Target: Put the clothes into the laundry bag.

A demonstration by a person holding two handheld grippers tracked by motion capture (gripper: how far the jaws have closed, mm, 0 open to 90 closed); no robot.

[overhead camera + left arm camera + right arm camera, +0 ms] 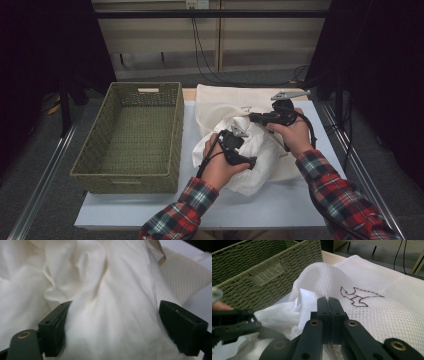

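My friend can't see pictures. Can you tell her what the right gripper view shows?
The right gripper, its two black jaws shut, pinches the raised edge of a white mesh laundry bag with a small brown embroidered figure. White crumpled cloth lies at the bag's mouth, and a green woven basket stands behind on the left.

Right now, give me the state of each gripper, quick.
Left gripper: open, jaws spread either side of the crumpled white cloth, not pinching it.
Right gripper: shut on the edge of the white mesh bag with brown stitching.
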